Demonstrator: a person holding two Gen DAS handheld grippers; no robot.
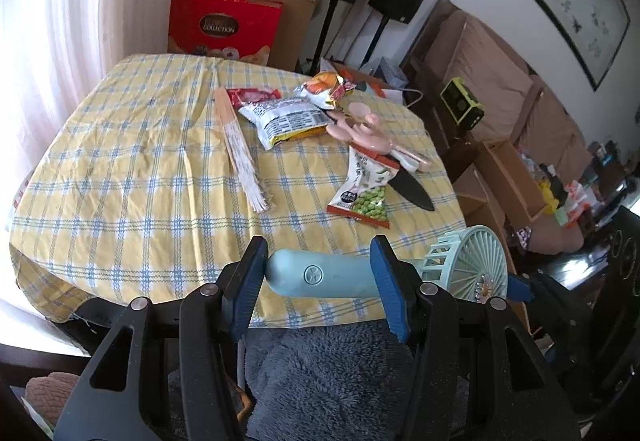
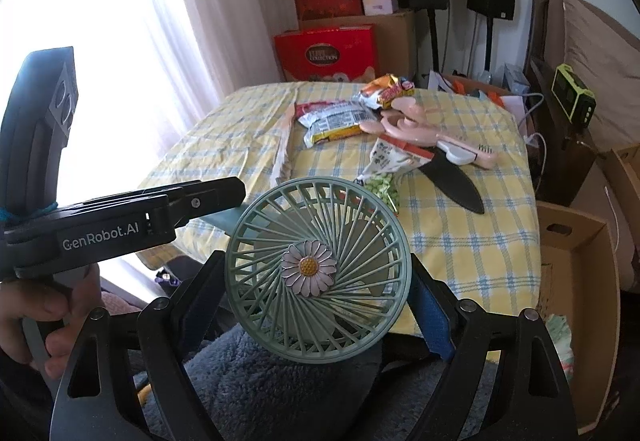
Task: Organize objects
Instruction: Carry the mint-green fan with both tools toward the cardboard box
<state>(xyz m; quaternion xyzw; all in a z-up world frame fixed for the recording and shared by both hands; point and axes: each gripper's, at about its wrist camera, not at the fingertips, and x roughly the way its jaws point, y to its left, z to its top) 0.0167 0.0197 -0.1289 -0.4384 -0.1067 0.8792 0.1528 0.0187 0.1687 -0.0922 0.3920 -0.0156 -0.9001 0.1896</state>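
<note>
While the mint-green handheld fan [image 1: 344, 277] is held in the air just off the near edge of the tabletop [image 1: 132, 177], its handle is seen lying crosswise between the blue pads of the left hand-held gripper [image 1: 320, 273], which is clenched on it; the round grille head [image 2: 316, 269] is clamped between the fingers of the right hand-held gripper [image 2: 316, 305], jaws set wide around the rim; a daisy ornament [image 2: 308, 267] is fixed at the grille's centre. A person's hand [image 2: 36, 325] is seen on the left gripper's grip in the right wrist view. A yellow-and-blue checked cloth covers the tabletop; on its far half things lie in a loose pile: a folded paper fan [image 1: 240, 153] at the left, a silver snack packet [image 1: 288, 119] beside it, an orange snack bag [image 1: 326, 87] farther back, a pink handheld fan [image 1: 360, 133] to the right, a green-pea snack bag [image 1: 364, 193] nearer, overlapping a black knife-shaped sheath [image 1: 412, 189]. Red gift boxes [image 1: 224, 23] are stacked past the far edge; an open cardboard box [image 2: 576, 273] sits on the floor at the right; a grey fluffy fabric [image 1: 328, 381] lies below both grippers.
</note>
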